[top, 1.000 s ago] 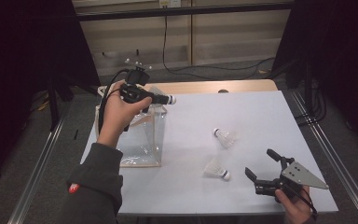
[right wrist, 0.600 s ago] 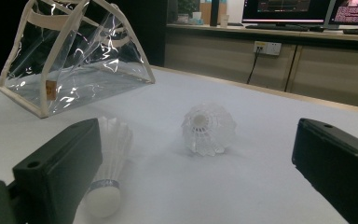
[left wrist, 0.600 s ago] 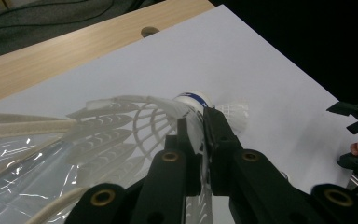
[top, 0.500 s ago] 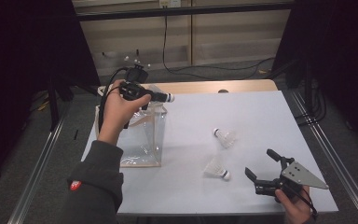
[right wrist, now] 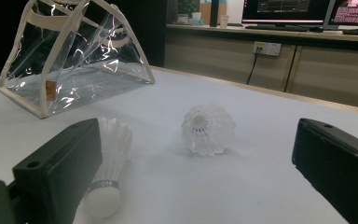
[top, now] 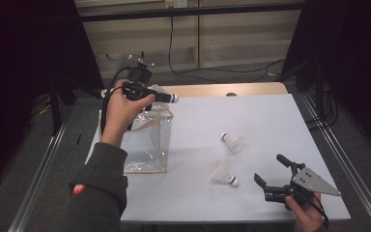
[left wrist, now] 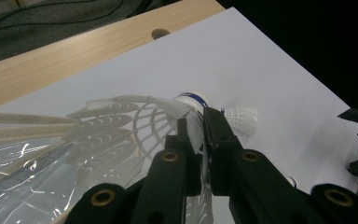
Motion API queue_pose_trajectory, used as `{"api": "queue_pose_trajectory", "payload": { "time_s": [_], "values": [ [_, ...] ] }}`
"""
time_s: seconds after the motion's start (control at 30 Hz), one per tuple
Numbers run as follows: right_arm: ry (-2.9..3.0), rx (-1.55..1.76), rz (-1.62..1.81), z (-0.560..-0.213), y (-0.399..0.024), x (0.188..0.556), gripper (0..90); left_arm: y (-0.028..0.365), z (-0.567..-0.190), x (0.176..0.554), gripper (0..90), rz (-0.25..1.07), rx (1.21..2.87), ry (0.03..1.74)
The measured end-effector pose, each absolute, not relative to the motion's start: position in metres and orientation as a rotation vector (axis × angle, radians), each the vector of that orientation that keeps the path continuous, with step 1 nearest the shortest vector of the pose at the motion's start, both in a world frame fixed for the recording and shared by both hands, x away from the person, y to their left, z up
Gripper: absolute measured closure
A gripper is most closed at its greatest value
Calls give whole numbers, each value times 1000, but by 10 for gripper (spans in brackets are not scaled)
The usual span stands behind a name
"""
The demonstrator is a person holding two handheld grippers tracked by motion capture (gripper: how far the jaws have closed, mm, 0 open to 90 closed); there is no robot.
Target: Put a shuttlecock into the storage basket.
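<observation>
My left gripper (top: 165, 97) hovers above the mouth of a clear plastic bag (top: 147, 145) with cream trim, at the table's left. It is shut on the feather skirt of a white shuttlecock (left wrist: 135, 116), whose cork (top: 174, 98) points right. In the left gripper view the jaws pinch the skirt just behind the blue-banded cork (left wrist: 193, 99). Two more shuttlecocks lie on the white table: one (top: 233, 142) farther back, one (top: 223, 175) nearer. My right gripper (top: 272, 170) rests open at the front right, jaws aimed at them. Its view shows both shuttlecocks (right wrist: 208, 128) (right wrist: 111, 156) and the bag (right wrist: 74, 60).
The white sheet (top: 251, 116) covers a wooden table whose bare strip (top: 222, 90) with a hole runs along the back. Black frame rails border both sides. Cables lie on the floor behind. Open table surface lies between the bag and the loose shuttlecocks.
The left hand with its shuttlecock has crept slightly up and left above the bag. The right gripper and the loose shuttlecocks have not moved.
</observation>
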State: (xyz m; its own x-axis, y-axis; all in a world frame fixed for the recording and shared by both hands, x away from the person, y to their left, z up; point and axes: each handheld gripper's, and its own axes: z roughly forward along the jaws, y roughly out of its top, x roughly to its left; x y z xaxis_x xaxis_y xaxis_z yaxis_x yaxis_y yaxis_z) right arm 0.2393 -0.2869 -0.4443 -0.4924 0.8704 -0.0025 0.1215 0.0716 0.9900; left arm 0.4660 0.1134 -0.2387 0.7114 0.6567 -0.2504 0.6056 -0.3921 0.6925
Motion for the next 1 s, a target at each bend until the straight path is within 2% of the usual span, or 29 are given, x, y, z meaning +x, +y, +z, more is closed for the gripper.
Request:
{"api": "queue_pose_trajectory", "payload": {
  "time_s": [1.0],
  "values": [
    [1703,993,1481,-444,-287,239,13,134,-242,480,865,95,2071,1039]
  ]
}}
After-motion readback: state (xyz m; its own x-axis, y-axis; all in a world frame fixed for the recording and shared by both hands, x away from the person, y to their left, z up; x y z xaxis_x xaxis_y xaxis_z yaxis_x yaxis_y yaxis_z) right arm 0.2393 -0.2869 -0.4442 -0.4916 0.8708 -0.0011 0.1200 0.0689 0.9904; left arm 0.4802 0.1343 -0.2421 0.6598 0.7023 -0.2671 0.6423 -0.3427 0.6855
